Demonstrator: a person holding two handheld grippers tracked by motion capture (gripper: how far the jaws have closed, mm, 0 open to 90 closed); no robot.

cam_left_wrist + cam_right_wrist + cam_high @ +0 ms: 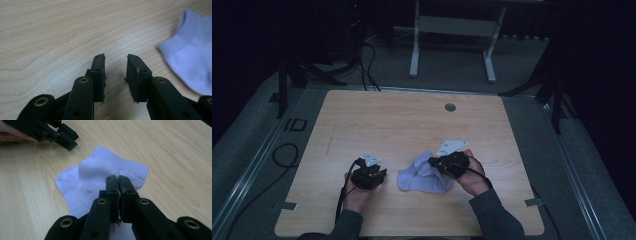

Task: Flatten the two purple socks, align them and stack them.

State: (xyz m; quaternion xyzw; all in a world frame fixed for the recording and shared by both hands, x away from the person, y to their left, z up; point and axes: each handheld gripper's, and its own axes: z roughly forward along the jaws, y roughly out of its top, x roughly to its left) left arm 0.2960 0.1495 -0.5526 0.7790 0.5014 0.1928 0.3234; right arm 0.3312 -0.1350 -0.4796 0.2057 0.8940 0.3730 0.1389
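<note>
White sock (105,173): flat on wooden table (412,120), near front edge, partly folded over itself. Right gripper (118,180): jaws pressed together on sock fabric. Left gripper (115,67): jaws apart, nothing between, just beside sock. Containers: none seen.

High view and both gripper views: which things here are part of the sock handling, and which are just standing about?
In the job:
- white sock, one edge pinched
- right gripper, shut on the sock
- left gripper, open over bare wood beside the sock
- wooden table

Just about:
- white metal frame on the floor behind the table
- black cables on the floor
</note>
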